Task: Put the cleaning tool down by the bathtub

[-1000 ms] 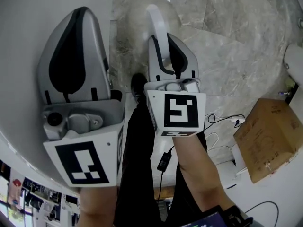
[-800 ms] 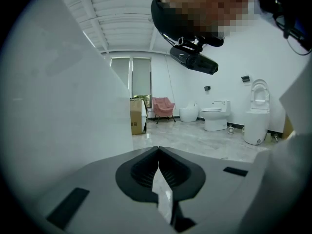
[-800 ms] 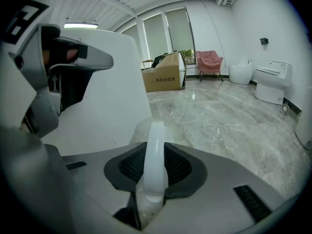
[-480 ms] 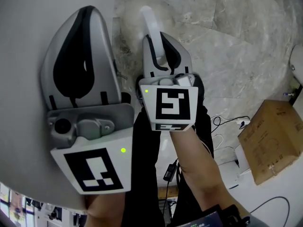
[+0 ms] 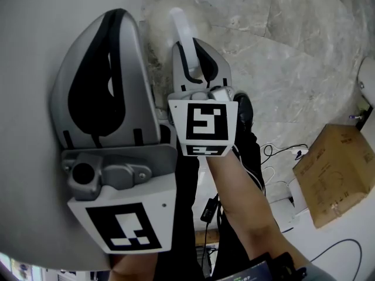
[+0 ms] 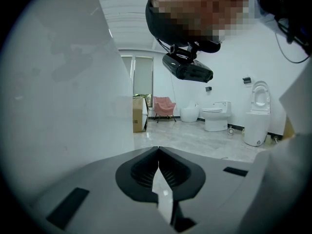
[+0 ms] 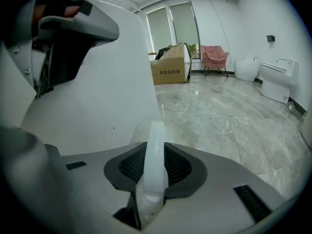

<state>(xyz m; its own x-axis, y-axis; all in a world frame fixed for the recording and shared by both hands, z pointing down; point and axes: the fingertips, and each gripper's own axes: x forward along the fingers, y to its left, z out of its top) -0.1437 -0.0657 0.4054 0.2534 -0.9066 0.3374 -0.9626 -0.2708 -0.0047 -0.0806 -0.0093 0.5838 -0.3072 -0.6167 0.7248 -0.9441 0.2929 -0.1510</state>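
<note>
Plainly, the right gripper point(image 5: 193, 48) carries the job: its jaws are clamped on the white plastic handle of the cleaning tool point(image 7: 156, 145). The handle's long axis runs straight out from the jaws, forward and downward, toward the grey marble floor point(image 5: 293, 51). The tool's far end is a pale, blurred, rounded shape low beside the smooth white bathtub wall point(image 7: 112, 91). Whether that end touches the floor cannot be told. The bathtub lies just to the left of the tool, so setting it down probably calls for lowering it along the handle's own line and then letting go, with little sideways travel. The left gripper point(image 6: 158, 152) hangs against the tub side, its jaws closed together on nothing, and seems to have no part in the placing.
</note>
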